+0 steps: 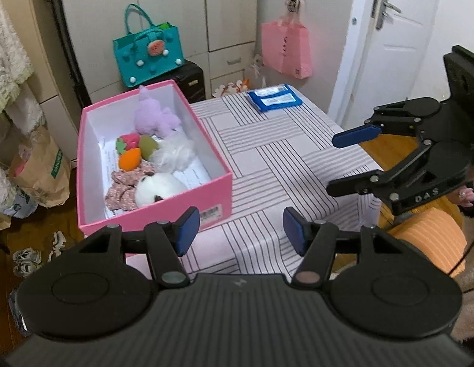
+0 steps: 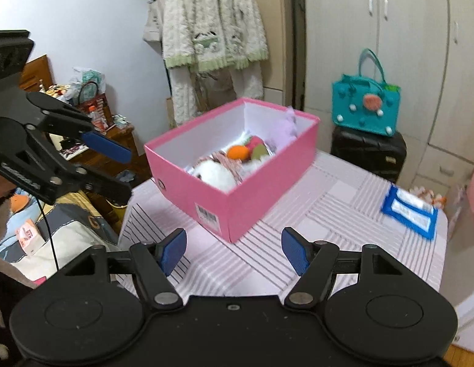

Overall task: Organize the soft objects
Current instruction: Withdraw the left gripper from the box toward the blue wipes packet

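Your left claw (image 1: 240,229) and right claw (image 2: 234,250) both gape empty over the striped worktop (image 1: 267,159), just beside the pink box (image 1: 218,183) holding the soft toys (image 1: 157,159).

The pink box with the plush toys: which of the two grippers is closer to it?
Left. The left gripper hangs open right beside the pink box's near corner. The right gripper is open too, farther away across the striped tablecloth.
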Demonstrator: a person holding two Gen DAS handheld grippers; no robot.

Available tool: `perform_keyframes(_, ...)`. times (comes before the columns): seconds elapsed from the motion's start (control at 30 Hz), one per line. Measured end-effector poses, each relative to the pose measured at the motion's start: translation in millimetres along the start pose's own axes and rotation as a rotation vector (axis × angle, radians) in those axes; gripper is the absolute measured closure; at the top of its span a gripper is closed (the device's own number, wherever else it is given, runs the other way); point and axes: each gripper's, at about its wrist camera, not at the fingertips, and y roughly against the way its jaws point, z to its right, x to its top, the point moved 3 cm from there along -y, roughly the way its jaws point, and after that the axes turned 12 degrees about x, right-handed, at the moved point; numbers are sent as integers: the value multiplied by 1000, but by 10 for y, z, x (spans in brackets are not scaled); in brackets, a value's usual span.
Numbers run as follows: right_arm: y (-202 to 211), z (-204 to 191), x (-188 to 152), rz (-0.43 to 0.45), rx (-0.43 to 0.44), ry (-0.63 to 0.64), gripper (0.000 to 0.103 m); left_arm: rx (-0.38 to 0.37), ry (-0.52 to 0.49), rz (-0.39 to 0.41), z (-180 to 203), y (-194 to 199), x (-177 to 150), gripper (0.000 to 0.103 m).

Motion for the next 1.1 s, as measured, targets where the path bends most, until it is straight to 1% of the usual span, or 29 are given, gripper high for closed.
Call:
perform_keyframes(0.1,24,94,-101,4,-4,-27,30,1,-26,-4,90,-24,38,42)
perform_keyframes(0.27,67,255,-186,18,-7,-53,28,-35,-34,-22,211,-174,104,41)
perform_keyframes(0.43,77,508,-261,28,-10,-114,27,-84,-58,-68,377,-432,184,41)
perform_keyframes(0.53,85,687,-324,43,-11,-147,26,-116,-56,-83,479,-574,246,41)
perform_keyframes(0.73,117,994,-450,73,-42,-149,25,-146,-54,-121,669,-875,346,41)
perform_keyframes(0.83,137,1178,-478,99,-58,-149,25,-151,-29,-90,743,-973,453,41)
perform_keyframes(0.9,146,1315,-501,126,-88,-147,25,-149,-5,-40,790,-1020,542,41)
perform_keyframes(0.97,164,1450,-522,176,-134,-144,25,-140,43,19,806,-1055,602,37)
perform_keyframes(1.0,170,1504,-530,203,-164,-143,25,-130,57,35,821,-1099,627,35)
perform_keyframes(1.07,171,1591,-548,249,-232,-115,24,-109,70,47,845,-1205,690,35)
perform_keyframes(1.1,161,1622,-554,257,-248,-93,24,-106,73,50,865,-1258,720,35)
